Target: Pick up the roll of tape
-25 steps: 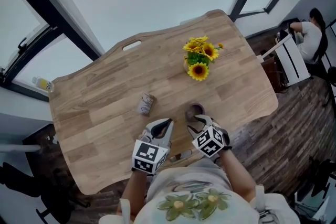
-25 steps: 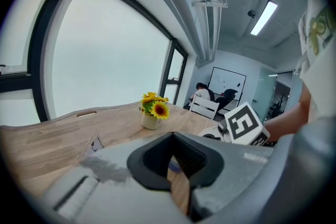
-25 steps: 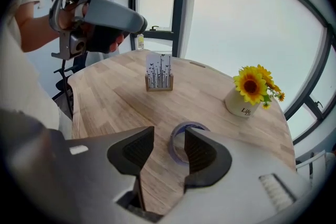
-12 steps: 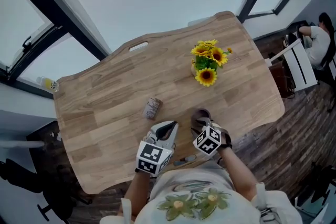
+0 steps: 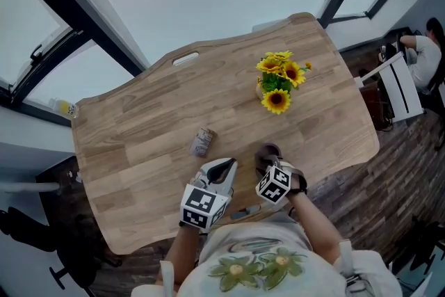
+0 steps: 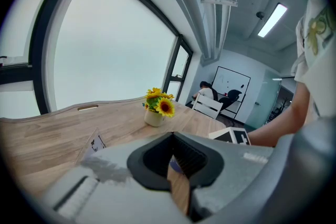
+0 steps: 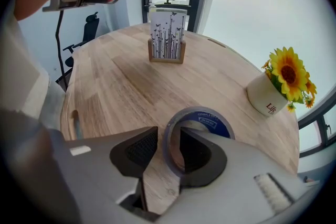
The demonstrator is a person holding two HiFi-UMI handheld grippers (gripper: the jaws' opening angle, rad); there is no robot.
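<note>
Near the table's [image 5: 139, 135] front edge, right gripper [image 7: 168, 136] has sunk, fingers closing astride the roll of tape [image 7: 210, 119]; left gripper [image 6: 171, 136] clenched.

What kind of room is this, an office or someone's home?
Probably an office lounge: a wooden table with a pot of sunflowers, tall windows, and a whiteboard and chairs behind.

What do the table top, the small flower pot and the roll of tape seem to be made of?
The table top looks like wood strips glued together, matt finish: grain and joints show. The flower pot seems glazed ceramic, cream and smooth with printed letters; plastic is possible. The roll of tape looks like glossy plastic film wound on a core with a blue label.
</note>
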